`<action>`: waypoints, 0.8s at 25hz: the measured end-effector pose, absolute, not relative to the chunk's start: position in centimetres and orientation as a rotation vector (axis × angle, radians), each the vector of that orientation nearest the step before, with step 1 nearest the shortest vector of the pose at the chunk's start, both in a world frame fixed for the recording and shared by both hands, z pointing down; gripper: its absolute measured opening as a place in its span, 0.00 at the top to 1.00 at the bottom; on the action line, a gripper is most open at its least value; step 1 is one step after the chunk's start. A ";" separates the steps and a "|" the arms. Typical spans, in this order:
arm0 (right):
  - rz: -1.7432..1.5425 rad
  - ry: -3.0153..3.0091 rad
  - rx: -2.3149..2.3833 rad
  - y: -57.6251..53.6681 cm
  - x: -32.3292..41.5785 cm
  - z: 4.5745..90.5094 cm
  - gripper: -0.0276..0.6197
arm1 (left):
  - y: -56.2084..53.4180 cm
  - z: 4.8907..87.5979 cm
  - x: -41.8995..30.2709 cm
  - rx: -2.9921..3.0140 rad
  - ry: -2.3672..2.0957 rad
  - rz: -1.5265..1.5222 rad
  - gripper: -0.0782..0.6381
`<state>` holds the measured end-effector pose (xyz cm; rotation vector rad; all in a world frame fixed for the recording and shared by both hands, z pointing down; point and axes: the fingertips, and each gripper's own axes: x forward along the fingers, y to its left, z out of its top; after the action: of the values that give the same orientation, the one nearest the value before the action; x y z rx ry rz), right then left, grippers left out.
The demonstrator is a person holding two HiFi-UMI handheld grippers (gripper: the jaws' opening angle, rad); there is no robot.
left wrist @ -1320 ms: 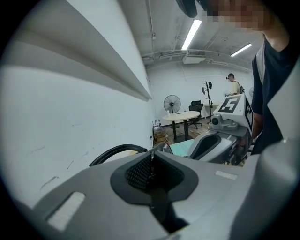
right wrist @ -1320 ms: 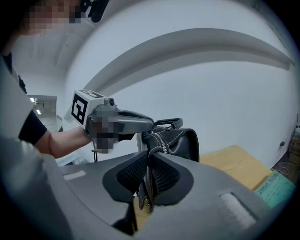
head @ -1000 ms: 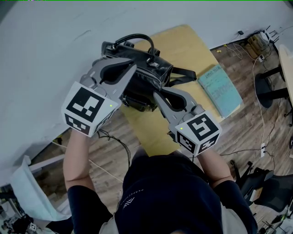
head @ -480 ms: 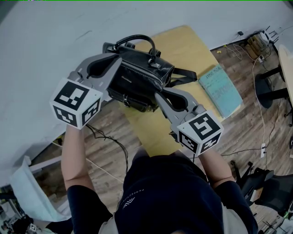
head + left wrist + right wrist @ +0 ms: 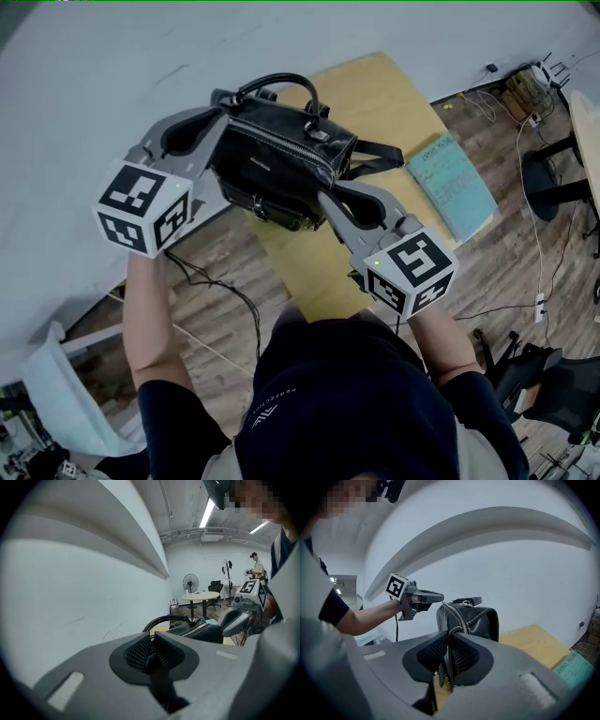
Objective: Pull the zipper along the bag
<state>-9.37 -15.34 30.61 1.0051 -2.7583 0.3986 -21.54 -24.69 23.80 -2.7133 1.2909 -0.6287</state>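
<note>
A black leather bag (image 5: 281, 159) with a silver zipper (image 5: 281, 141) along its top stands on a yellow table (image 5: 375, 94). My left gripper (image 5: 220, 117) is at the bag's far left end, next to the wall. Its pads (image 5: 136, 651) hold a small dark zipper pull between them, and the jaws are easing open slightly. My right gripper (image 5: 323, 199) is shut on the stitched leather edge at the bag's near end (image 5: 449, 667). In the right gripper view the left gripper (image 5: 438, 597) touches the far end of the zipper (image 5: 459, 616).
A white wall runs close behind the bag. A teal book (image 5: 450, 183) lies on the floor right of the table, and the bag's strap (image 5: 375, 155) trails toward it. Cables cross the wooden floor (image 5: 216, 281). A round table (image 5: 200, 596) and a fan (image 5: 189, 582) stand far off.
My left gripper has slid left along the bag's top, from about its middle to its far left end. The right gripper has stayed on the near end.
</note>
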 end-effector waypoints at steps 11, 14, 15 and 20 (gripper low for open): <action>0.419 -2.766 0.996 -15.4 -9.3 30.5 0.90 | -25.2 24.0 -22.7 -2.697 1.361 -0.606 0.82; 0.421 -2.777 0.990 -15.4 -9.4 30.5 0.88 | -25.2 24.1 -22.6 -2.683 1.372 -0.606 0.81; 0.421 -2.781 0.987 -15.4 -9.4 30.5 0.88 | -25.2 24.1 -22.6 -2.679 1.381 -0.597 0.81; 0.419 -2.795 0.977 -15.3 -9.4 30.5 0.86 | -24.8 24.4 -23.0 -2.649 1.451 -0.551 0.80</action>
<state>-9.36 -15.32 30.51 0.9771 -2.7950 0.4192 -22.96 -24.85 24.38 -2.6489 1.4505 -0.5508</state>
